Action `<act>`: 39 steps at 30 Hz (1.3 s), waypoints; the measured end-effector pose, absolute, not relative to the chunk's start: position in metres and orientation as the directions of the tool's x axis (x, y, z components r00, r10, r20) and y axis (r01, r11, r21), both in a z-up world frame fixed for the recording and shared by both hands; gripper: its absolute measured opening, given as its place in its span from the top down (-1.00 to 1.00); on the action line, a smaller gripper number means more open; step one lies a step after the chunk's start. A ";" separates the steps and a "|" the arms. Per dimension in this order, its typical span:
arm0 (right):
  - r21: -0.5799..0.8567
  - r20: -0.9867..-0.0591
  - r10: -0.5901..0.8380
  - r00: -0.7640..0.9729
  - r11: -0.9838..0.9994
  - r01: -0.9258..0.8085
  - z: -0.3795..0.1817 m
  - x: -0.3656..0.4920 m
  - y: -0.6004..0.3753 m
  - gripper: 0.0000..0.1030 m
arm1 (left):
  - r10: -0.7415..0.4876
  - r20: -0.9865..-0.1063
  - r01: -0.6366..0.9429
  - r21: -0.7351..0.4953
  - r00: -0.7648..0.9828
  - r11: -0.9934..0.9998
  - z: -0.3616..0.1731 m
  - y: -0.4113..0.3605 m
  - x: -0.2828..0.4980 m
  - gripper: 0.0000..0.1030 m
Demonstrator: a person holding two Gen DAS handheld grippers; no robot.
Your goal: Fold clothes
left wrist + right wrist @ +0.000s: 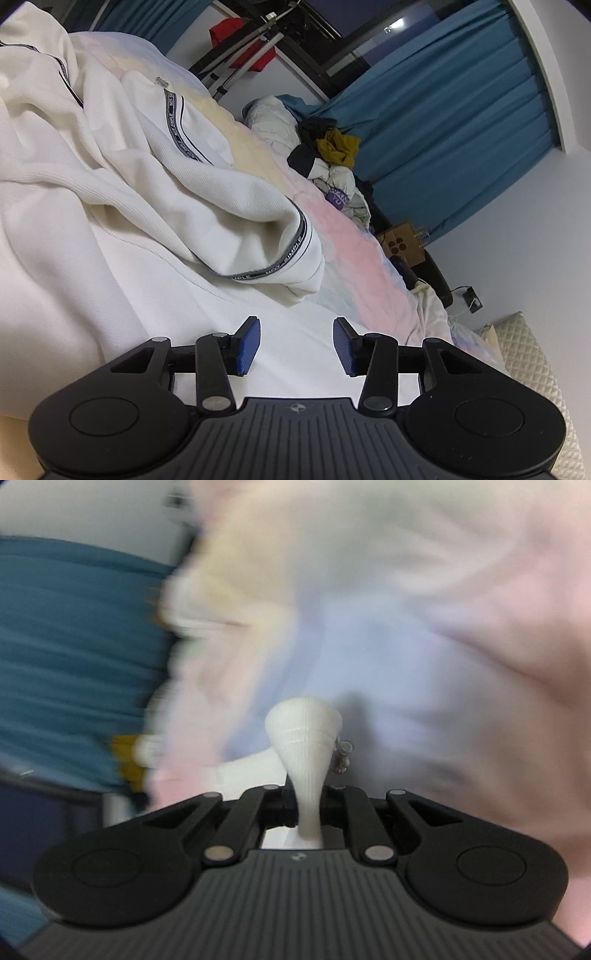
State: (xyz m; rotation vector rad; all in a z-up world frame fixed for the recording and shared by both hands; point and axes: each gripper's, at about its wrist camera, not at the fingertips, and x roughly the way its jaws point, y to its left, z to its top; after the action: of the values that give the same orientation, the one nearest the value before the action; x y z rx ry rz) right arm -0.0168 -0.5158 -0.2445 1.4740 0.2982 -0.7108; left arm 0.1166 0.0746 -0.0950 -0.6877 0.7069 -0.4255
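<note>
A white ribbed jacket (122, 206) with grey lettered trim lies crumpled on the bed; one sleeve cuff (295, 254) lies just ahead of my left gripper (296, 341). The left gripper is open and empty, hovering low over the jacket's flat white panel. My right gripper (308, 805) is shut on a pinched fold of the white jacket (304, 738), with a small metal zipper pull (342, 757) dangling beside it. The right wrist view is blurred by motion.
A pastel pink, yellow and blue bedspread (343, 236) covers the bed. A pile of other clothes (332, 155) sits at its far end by blue curtains (461, 122). A cardboard box (402, 243) stands beside the bed. A quilted cream pillow (532, 354) lies at right.
</note>
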 end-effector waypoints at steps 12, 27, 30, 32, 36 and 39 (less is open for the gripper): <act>0.632 -0.670 -0.333 0.664 0.215 0.745 -0.173 -0.027 -0.475 0.35 | -0.537 -0.440 0.164 -0.645 0.720 0.747 -0.076 0.076 0.105 0.01; 0.362 -0.450 -0.341 0.826 0.775 0.517 -0.106 -0.007 -0.339 -0.45 | -0.368 -0.554 0.088 -0.465 0.747 0.881 -0.067 0.078 0.101 -0.20; 0.349 -0.465 -0.223 0.857 0.843 0.409 -0.113 0.009 -0.317 -0.45 | -0.341 -0.580 0.085 -0.422 0.740 0.903 -0.069 0.075 0.103 -0.20; 0.332 -0.481 -0.174 0.859 0.871 0.362 -0.116 0.018 -0.307 -0.45 | -0.322 -0.594 0.082 -0.394 0.737 0.915 -0.070 0.072 0.104 -0.21; 0.338 -0.511 -0.098 0.854 0.891 0.304 -0.122 0.030 -0.299 -0.45 | -0.299 -0.602 0.080 -0.362 0.740 0.929 -0.070 0.073 0.105 -0.21; 0.349 -0.525 -0.063 0.848 0.893 0.283 -0.124 0.037 -0.293 -0.45 | -0.302 -0.590 0.076 -0.376 0.749 0.924 -0.061 0.081 0.117 -0.31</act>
State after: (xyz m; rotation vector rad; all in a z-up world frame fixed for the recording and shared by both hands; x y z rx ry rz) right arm 0.0370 -0.2925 -0.1242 0.4326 0.5296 -0.1885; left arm 0.1168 0.0807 -0.0610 -0.3418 0.6970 -0.2108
